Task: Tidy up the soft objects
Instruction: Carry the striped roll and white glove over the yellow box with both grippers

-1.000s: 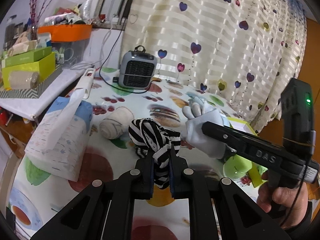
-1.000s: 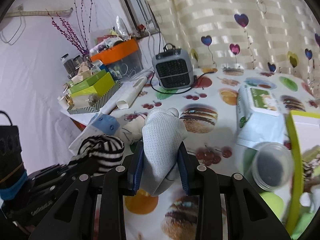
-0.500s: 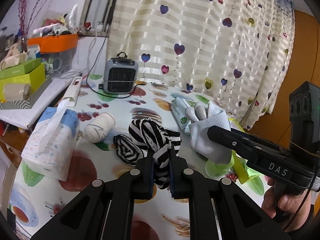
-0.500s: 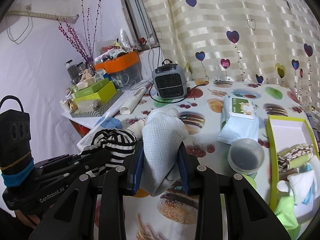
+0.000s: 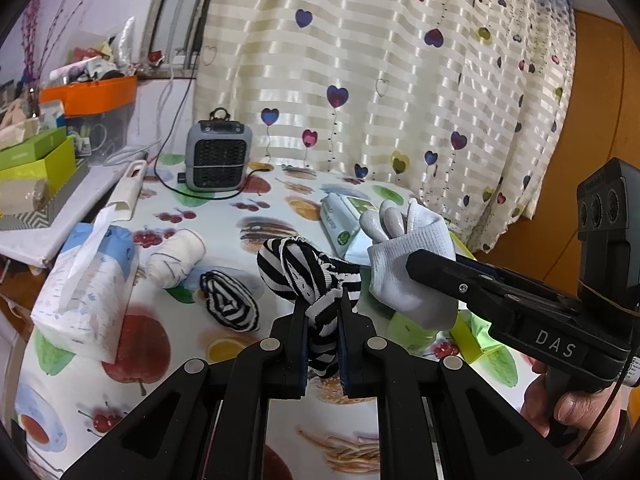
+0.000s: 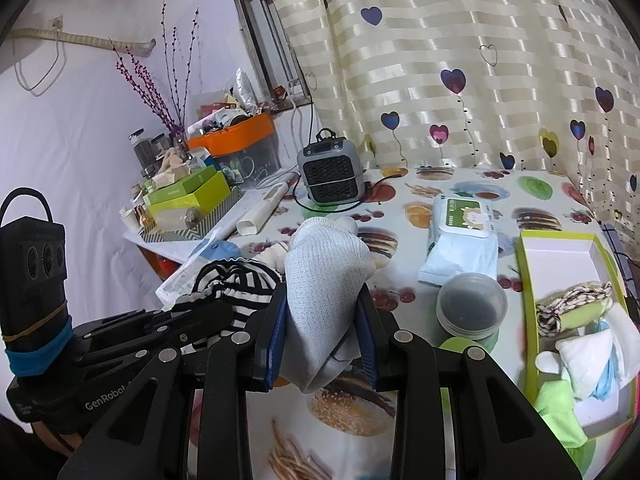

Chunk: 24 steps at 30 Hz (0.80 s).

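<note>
A striped sock [image 5: 304, 268] bulges at the centre of the left wrist view, pinched between the closed jaws of the left gripper [image 5: 323, 332] and lifted off the table [image 5: 224, 216]. Right of it, a white glove [image 5: 404, 256] is clamped in the right gripper [image 6: 320, 334], which a hand [image 5: 568, 408] holds at lower right. A second striped roll [image 5: 228, 304] and a white roll [image 5: 176, 258] lie on the table at left centre, beside a tissue pack [image 5: 86, 292]. In the right wrist view a green tray [image 6: 528, 304] with folded cloths sits at right.
</note>
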Tool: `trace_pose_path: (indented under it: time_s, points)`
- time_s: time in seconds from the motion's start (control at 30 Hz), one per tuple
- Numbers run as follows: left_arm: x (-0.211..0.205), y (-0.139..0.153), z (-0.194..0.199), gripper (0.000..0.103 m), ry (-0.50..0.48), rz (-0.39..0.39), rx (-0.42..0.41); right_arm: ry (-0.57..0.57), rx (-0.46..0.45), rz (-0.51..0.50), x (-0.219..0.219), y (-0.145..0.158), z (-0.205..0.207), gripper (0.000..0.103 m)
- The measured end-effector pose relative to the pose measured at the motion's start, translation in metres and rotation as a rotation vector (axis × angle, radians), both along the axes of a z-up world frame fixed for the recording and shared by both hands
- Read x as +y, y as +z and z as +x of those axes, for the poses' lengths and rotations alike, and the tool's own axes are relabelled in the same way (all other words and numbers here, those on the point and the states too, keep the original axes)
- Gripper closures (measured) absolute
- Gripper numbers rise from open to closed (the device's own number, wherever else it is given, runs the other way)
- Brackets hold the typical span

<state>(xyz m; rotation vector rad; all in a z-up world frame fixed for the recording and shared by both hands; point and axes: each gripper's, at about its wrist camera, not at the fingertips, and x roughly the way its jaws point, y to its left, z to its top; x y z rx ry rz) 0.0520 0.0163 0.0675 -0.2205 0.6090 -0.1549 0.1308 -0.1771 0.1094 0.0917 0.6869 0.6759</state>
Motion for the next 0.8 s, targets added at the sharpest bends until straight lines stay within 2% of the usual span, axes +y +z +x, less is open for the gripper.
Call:
trace_pose_path:
  time_s: [0.8]
  points:
    - [-0.054,0.012,0.025,0.092,-0.121,0.020,-0.015,-0.123,-0.009,0.020,-0.060,0.005,0.005,0.070]
